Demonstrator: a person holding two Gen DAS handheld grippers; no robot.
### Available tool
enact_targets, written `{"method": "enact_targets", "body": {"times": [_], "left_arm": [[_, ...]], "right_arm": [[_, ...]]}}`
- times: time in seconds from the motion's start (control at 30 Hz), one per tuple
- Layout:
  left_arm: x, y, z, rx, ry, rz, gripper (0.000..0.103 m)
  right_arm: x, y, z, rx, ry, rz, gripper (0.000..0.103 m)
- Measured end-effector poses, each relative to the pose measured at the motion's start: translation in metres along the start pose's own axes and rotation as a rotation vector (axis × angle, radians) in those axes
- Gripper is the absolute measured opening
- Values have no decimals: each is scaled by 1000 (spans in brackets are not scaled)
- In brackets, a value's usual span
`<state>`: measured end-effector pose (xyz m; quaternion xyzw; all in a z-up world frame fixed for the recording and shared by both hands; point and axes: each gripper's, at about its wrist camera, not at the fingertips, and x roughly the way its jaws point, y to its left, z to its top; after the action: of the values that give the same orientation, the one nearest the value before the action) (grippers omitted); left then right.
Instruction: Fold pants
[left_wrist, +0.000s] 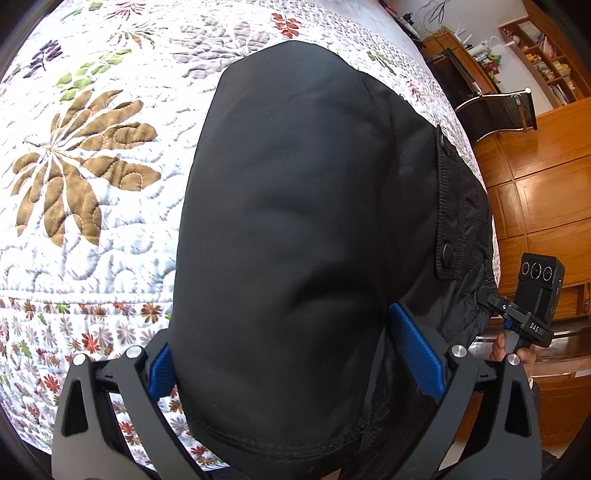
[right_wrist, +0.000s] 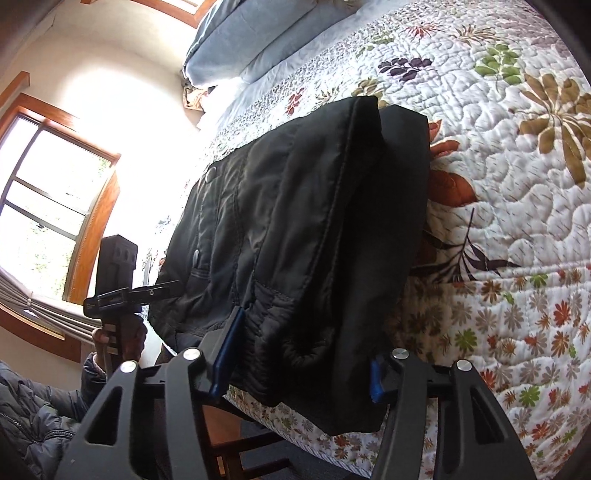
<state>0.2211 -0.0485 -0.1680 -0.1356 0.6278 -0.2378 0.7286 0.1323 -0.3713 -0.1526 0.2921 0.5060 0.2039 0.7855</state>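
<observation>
On the near edge of the bed, the black pants (left_wrist: 295, 229) are lying doubled over on the floral quilt (left_wrist: 81, 155), their folded bulk stretching away across the cover while the near end is hanging a little past the mattress edge. A flap with two dark snap buttons (left_wrist: 448, 253) is showing along the right side of the cloth in the left wrist view, and from the right wrist view the upper layer is sitting as a thick roll over a flatter layer beneath. The left gripper (left_wrist: 295, 363) is standing with its jaws spread wide, the blue pads (left_wrist: 419, 350) flanking the near hem, so it is straddling the fabric rather than pinching it. The right gripper (right_wrist: 301, 360) is likewise gaping, one blue finger pressing against the waistband side and the other half hidden behind the drooping corner; the cloth is sitting between them unclamped. Pale blue pillows (right_wrist: 236, 48) are resting at the head of the bed, a bright window (right_wrist: 48, 206) is glowing behind the left gripper, and wooden shelves (left_wrist: 543, 59) and a black chair (left_wrist: 506, 110) are standing beyond the far corner.
</observation>
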Motion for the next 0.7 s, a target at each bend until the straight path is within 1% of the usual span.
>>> {"method": "enact_targets", "body": {"times": [0.17,0.37,0.7], "left_arm": [[-5,10,9,-13,-18,7,98],[-11,26,25,-19,-51,18,98],[-25,64,62,-32,-111,47,98]], "right_arm": [[11,5,14,-13,13,0,56],[27,14,41,-30,31,-2,56],[68,30,81,-68,41,11,56]]}}
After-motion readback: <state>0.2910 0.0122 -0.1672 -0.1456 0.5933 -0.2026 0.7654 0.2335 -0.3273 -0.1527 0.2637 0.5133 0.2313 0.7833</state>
